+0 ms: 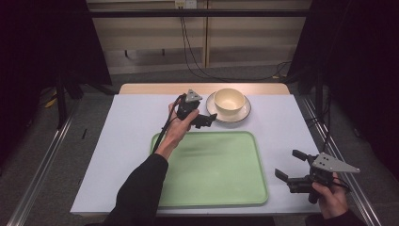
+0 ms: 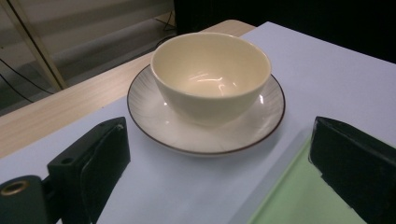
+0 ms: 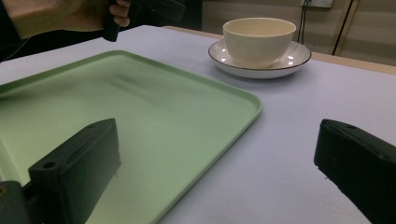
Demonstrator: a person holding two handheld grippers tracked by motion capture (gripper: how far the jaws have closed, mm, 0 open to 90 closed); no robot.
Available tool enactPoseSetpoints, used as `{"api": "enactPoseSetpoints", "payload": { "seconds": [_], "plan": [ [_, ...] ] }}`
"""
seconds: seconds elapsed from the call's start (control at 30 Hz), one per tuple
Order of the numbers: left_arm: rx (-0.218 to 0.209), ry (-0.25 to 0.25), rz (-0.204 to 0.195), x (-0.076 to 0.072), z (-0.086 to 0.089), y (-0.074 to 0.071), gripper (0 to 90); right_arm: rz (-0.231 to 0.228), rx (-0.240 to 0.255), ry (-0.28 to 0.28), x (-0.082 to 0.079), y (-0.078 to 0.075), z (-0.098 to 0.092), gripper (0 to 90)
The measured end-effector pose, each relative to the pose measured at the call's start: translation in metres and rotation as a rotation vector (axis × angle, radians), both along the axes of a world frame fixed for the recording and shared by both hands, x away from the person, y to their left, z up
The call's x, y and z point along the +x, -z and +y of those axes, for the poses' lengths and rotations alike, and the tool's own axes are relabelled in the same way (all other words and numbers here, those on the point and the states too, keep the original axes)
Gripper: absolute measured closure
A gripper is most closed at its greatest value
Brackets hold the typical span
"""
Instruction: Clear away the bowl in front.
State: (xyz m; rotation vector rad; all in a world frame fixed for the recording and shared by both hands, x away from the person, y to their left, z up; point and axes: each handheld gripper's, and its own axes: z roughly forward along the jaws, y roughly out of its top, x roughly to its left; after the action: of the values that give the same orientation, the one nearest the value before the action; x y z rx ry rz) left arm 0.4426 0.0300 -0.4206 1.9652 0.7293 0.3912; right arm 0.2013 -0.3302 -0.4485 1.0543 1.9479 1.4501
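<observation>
Table point(image 1: 127, 89) (pale sheet point(image 1: 127, 155) over it), green tray point(image 1: 211, 169), saucer point(image 1: 244, 113)

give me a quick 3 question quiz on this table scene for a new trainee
1. True or false: the cream bowl sits inside the green tray.
2. Which gripper is nearer the plate? A) the left gripper B) the right gripper C) both are equally near
3. Fill in: the jaws of both grippers are ____, with nothing between them.

Key:
1. False. The bowl stands on the plate, beyond the tray's far edge, on the white table cover.
2. A. The left gripper is right beside the plate's rim; the right one hangs off the tray's right side.
3. Open.
</observation>
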Motion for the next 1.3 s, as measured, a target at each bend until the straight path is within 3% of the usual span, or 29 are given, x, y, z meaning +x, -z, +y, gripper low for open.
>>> {"api": "enactPoseSetpoints", "payload": {
  "seconds": [0.43,0.53,0.57,0.6,0.67,0.7,0.83,1.0,1.07,1.1,1.17,1.23,1.27,1.3],
  "plan": [
    [0.016,0.003,-0.001,0.027,-0.030,-0.006,9.5,-0.009,0.002,-0.008,0.000,0.000,-0.001,0.1],
    [0.059,-0.019,0.026,0.036,-0.039,0.001,9.1,-0.009,0.007,-0.006,-0.001,0.000,-0.001,0.1],
    [0.059,-0.019,0.026,0.036,-0.039,0.001,9.1,-0.008,0.007,-0.007,-0.001,0.000,-0.001,0.2],
    [0.042,-0.037,0.057,0.042,-0.042,0.004,9.1,-0.007,0.011,-0.006,-0.001,0.000,-0.001,0.2],
    [0.043,-0.046,0.062,0.046,-0.045,0.006,9.2,-0.008,0.010,-0.009,-0.001,0.000,-0.001,0.2],
    [0.064,-0.058,0.057,0.049,-0.047,0.008,9.9,-0.012,0.012,-0.008,-0.001,-0.001,-0.001,0.3],
    [0.065,-0.096,0.077,0.059,-0.050,0.010,9.8,-0.015,0.013,-0.007,-0.001,-0.001,-0.002,0.3],
    [0.066,-0.112,0.080,0.065,-0.057,0.011,15.0,-0.015,0.016,-0.007,-0.001,-0.001,-0.002,0.3],
    [0.065,-0.109,0.087,0.066,-0.058,0.014,19.4,-0.017,0.017,-0.008,-0.002,-0.001,-0.003,0.3],
    [0.072,-0.119,0.111,0.066,-0.059,0.016,23.2,-0.020,0.016,-0.006,-0.002,-0.001,-0.003,0.3],
    [0.075,-0.127,0.114,0.066,-0.061,0.020,22.1,-0.020,0.015,-0.004,-0.002,-0.001,-0.003,0.3],
    [0.078,-0.126,0.114,0.068,-0.061,0.021,26.6,-0.021,0.020,-0.001,-0.002,-0.001,-0.003,0.3],
    [0.045,-0.157,0.152,0.069,-0.061,0.022,28.3,-0.020,0.020,-0.001,-0.002,-0.002,-0.003,0.3],
    [0.070,-0.146,0.159,0.071,-0.060,0.021,29.8,-0.020,0.019,-0.002,-0.002,-0.002,-0.003,0.3]
  ]
}}
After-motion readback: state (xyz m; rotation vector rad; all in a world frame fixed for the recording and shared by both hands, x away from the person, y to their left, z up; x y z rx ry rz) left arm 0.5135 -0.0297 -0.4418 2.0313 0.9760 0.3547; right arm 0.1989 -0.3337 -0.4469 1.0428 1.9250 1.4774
